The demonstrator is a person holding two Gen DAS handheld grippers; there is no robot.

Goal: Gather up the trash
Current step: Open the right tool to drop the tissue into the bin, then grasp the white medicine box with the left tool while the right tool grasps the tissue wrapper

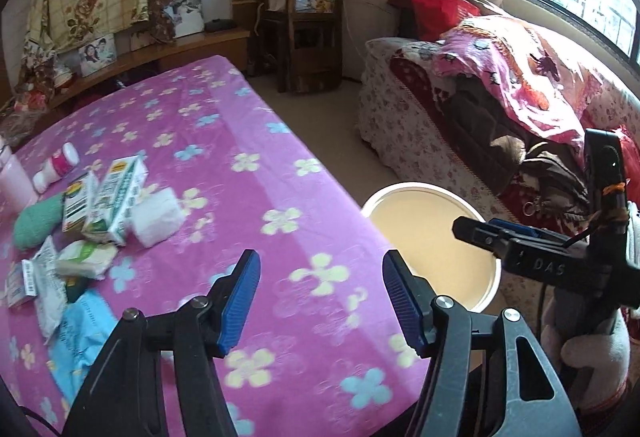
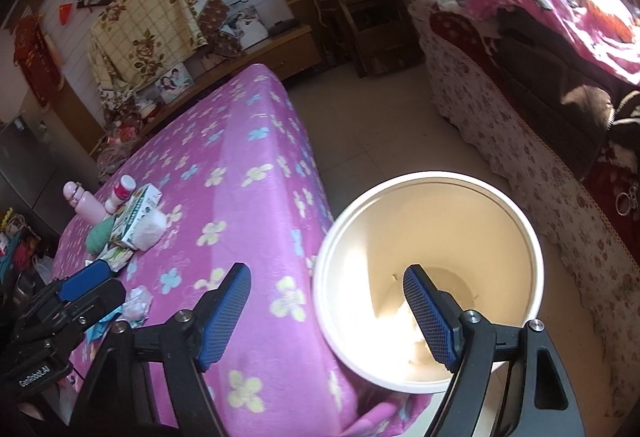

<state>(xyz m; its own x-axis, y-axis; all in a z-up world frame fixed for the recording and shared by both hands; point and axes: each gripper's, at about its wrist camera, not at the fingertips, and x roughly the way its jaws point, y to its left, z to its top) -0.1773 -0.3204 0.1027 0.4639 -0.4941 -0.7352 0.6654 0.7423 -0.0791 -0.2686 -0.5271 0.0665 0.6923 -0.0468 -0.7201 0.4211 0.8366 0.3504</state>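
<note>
A white bucket (image 2: pixel 424 176) stands on the floor against the table's corner, with something pale and crumpled at its bottom. My right gripper (image 2: pixel 328 317) hangs open and empty, one finger over the bucket's mouth and the other over the pink flowered cloth (image 2: pixel 240 197). My left gripper (image 1: pixel 320 301) is open over the cloth with nothing between its fingers. At the table's left lies a heap of trash: green-and-white cartons (image 1: pixel 116 201), a white tissue wad (image 1: pixel 156 217), wrappers (image 1: pixel 44 285) and a blue bag (image 1: pixel 80 333). In the left wrist view the right gripper (image 1: pixel 488 229) shows above the bucket (image 1: pixel 400 191).
A small white bottle with a pink label (image 1: pixel 56 167) and a pink bottle (image 2: pixel 86 205) stand by the heap. A crumpled tissue (image 2: pixel 136 305) lies near the left gripper (image 2: pixel 92 291). A sofa with blankets (image 1: pixel 500 85) lines the right side; wooden chairs (image 1: pixel 308 29) stand behind.
</note>
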